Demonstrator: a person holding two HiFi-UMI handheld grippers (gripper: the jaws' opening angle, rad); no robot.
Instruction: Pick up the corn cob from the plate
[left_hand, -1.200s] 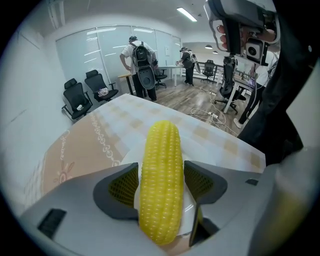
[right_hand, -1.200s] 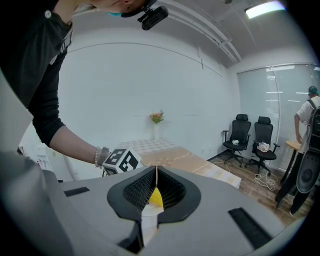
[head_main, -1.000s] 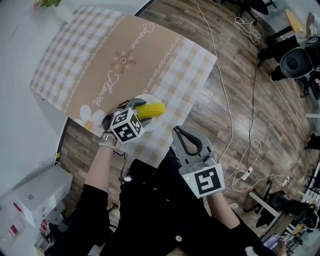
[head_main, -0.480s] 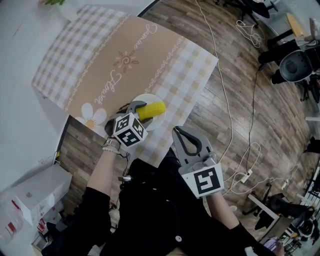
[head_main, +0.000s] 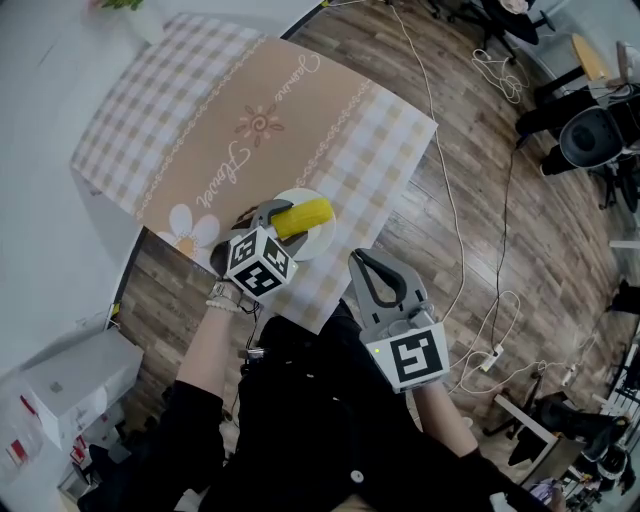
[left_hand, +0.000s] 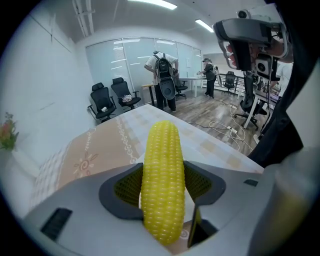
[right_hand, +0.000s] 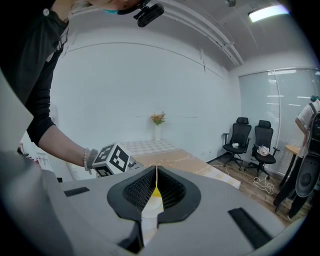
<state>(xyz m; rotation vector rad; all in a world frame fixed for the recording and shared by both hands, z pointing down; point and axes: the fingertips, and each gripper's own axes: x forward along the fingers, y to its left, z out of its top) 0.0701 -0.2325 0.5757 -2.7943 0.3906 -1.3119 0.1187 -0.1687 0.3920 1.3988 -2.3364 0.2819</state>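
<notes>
I see my left hand-held gripper (head_main: 272, 218) has drawn its jaws in onto the corn cob (head_main: 308, 214). It has risen slightly and tilted, lifting the cob off the plate (head_main: 320, 242).

From my feed I see the table (head_main: 135, 265) under a tablecloth (head_main: 200, 130) with beige and white checks. A broad tan band with script and flower drawings runs along its middle. A white plate (head_main: 316, 244) sits on the cloth at about 5 o'clock, close to the near edge. A white vase (right_hand: 158, 132) of flowers stands far off at about 11 o'clock, by the wall.
</notes>
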